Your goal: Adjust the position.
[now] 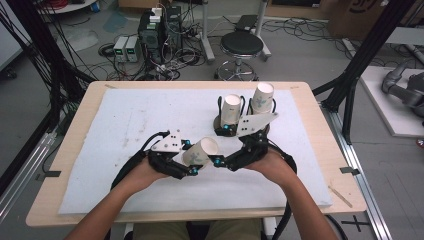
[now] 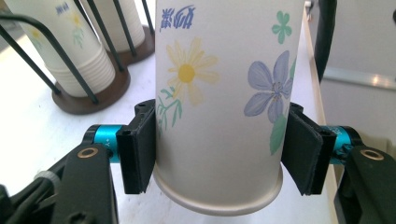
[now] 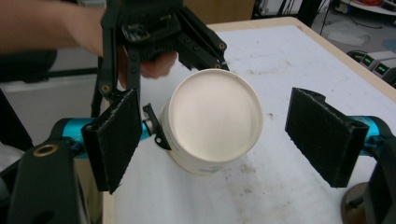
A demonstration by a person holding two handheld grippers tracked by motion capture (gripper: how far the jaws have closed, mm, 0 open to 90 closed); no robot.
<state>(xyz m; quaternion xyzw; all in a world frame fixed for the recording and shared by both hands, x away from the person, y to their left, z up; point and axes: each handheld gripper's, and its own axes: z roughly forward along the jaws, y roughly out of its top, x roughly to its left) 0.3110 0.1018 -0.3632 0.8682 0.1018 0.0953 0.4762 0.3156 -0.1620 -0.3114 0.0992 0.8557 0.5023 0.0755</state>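
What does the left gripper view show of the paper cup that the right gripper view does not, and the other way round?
Left gripper view: the paper cup's printed side, with a yellow flower and a blue flower, and two cup stacks in wire holders behind. Right gripper view: the cup's plain round end face, with the right gripper's pads standing clear of it. Shared: the left gripper clamped on the cup, over the white mat.

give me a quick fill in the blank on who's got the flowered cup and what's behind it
The flowered paper cup is clamped in the ____ gripper.
The right gripper stands ____, its pads clear of the cup.
Behind stand ____ wire holders with stacked cups.

Missing words: left; open; two
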